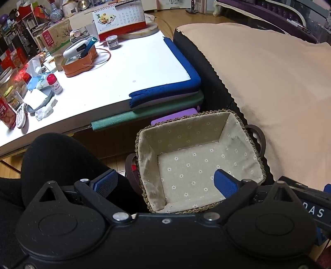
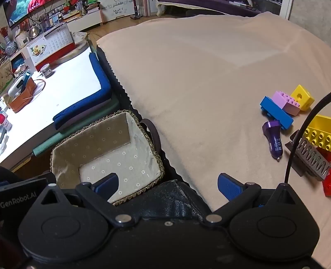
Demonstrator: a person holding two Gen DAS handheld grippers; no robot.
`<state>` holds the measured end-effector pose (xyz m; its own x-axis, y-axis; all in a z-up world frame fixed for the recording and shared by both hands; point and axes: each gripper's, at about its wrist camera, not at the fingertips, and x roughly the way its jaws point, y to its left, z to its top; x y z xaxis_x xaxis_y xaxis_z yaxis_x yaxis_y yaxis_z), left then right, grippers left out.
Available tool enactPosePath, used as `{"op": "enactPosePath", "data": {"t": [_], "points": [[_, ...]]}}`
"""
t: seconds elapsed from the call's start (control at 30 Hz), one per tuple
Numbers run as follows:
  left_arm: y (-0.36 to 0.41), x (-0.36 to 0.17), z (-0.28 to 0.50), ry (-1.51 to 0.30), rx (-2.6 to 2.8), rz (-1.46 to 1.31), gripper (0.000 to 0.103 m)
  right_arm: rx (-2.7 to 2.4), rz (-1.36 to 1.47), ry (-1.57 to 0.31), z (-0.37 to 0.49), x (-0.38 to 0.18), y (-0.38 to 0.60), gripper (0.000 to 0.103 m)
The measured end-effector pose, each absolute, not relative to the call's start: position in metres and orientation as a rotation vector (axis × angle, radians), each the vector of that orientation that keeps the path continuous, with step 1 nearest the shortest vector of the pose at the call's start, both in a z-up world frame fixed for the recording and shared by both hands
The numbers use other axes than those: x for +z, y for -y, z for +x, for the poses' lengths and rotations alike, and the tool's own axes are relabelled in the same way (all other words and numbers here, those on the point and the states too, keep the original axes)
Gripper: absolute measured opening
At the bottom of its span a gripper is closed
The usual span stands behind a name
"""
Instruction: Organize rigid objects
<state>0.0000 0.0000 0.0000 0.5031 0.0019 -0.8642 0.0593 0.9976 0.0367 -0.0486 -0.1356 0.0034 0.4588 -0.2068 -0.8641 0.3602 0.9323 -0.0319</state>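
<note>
A woven basket (image 1: 235, 132) with a flowered cloth lining stands empty beside a beige-covered seat; the right wrist view shows the same basket (image 2: 144, 144) at lower left. My left gripper (image 1: 165, 184) hangs open over the basket's near edge, nothing between its blue pads. My right gripper (image 2: 168, 186) is open too, above the seat's dark corner. On the beige cloth (image 2: 206, 82) at the right lie a blue brick (image 2: 276, 112), a pink brick (image 2: 286, 102), a yellow cube (image 2: 303, 97), a purple car charger (image 2: 273, 137), a yellow studded brick (image 2: 319, 133), a grey ribbed piece (image 2: 310, 157) and a red piece (image 2: 326, 184).
A white low table (image 1: 134, 68) with foam-padded edges stands left of the basket, carrying a calendar (image 1: 120, 18), an orange organizer (image 1: 79, 60), a small jar (image 1: 111, 42) and clutter. A person's black-clad knee (image 1: 62, 157) is at lower left. A black cable (image 2: 300, 140) crosses the right.
</note>
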Motion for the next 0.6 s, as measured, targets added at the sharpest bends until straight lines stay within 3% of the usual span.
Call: {"op": "enactPosePath", "data": {"t": [0.6], "points": [[-0.0012, -0.0026, -0.0009, -1.048, -0.018, 0.075, 0.096, -0.355, 0.170, -1.042, -0.0506, 0.0006, 0.1360, 0.102]]}}
